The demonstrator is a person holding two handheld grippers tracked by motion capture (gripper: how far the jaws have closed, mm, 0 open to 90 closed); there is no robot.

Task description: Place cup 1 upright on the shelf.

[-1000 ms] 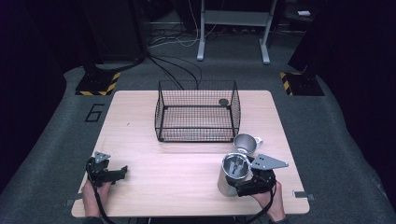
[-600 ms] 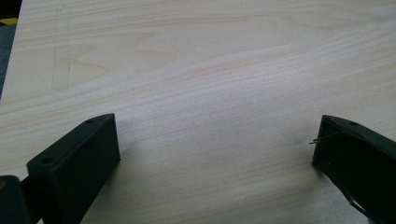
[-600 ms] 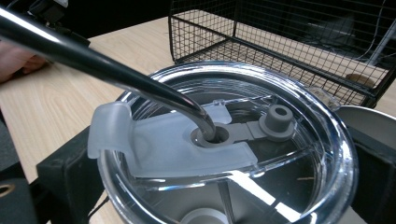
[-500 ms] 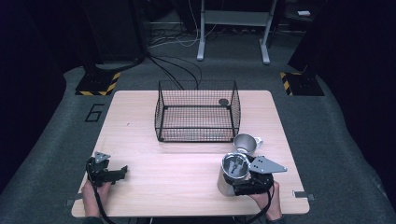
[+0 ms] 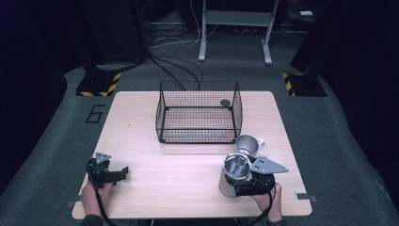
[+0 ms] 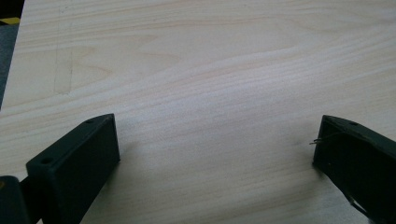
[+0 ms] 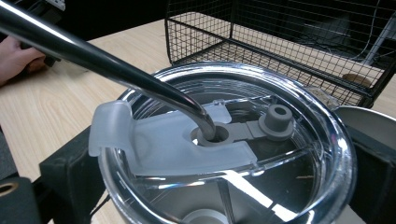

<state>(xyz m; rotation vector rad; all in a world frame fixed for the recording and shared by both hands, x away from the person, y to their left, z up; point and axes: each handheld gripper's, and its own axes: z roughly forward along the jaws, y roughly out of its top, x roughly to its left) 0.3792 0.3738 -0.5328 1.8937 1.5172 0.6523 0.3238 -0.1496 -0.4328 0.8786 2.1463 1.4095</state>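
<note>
Between right gripper point(image 5: 234, 181) jaws: steel tumbler point(image 5: 231, 175), clamped | left gripper point(image 5: 123, 170): jaws apart, on table point(image 5: 179, 165)

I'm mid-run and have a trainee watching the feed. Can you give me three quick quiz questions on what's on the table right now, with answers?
1. True or false: the left gripper holds something between its jaws.
2. What is the right gripper clamped around? A) the wire basket B) the steel tumbler C) the small metal cup
3. Where does the metal straw enter the tumbler's clear lid?

Key
1. False: its jaws stand apart over bare table.
2. B: the steel tumbler sits between its jaws; the wire basket and small metal cup stand beyond it.
3. The metal straw goes through the centre hole of the clear lid.
</note>
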